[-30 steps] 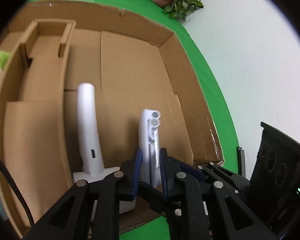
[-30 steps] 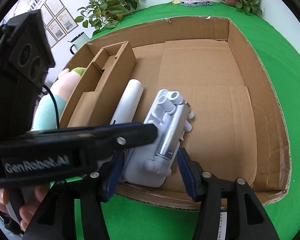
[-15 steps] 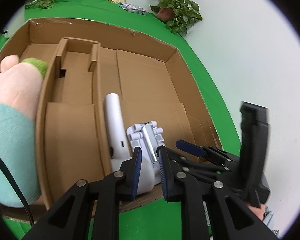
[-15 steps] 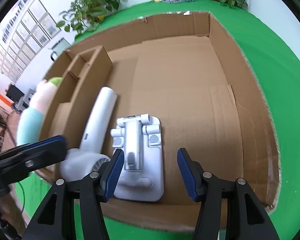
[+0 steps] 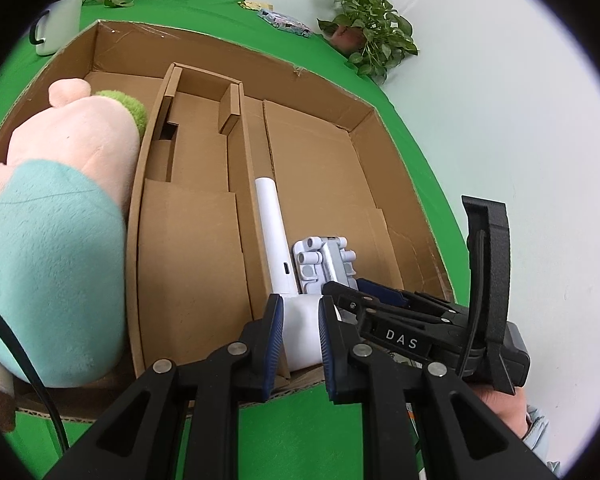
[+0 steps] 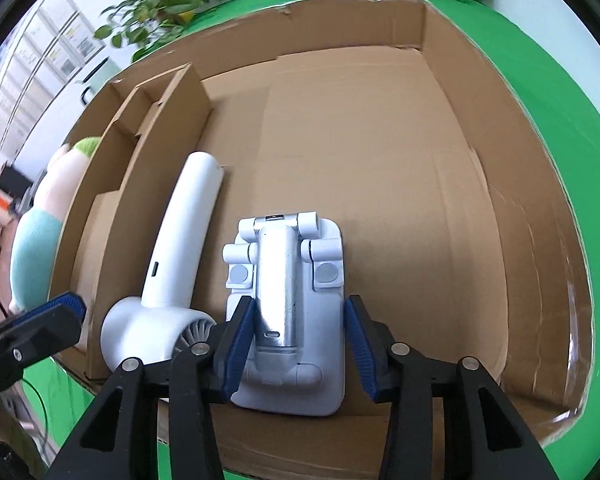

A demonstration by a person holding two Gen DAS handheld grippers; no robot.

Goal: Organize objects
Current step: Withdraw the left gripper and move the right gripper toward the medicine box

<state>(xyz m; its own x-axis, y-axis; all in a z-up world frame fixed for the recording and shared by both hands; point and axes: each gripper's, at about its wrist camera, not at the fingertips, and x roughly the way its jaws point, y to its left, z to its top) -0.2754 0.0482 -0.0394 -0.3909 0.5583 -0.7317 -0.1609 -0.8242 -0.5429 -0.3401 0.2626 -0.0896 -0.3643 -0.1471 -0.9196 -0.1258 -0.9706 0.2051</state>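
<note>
White hard plastic and brushed metal: that folding phone stand lies flat in the cardboard box, right between your right gripper as it closes. Stiff and slick, so pinch the base edges. Left gripper looks nearly shut, empty.

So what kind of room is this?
Probably an office or lab set up for recording: a table under bright green cloth, potted plants along a plain white wall, and big windows to one side.
</note>
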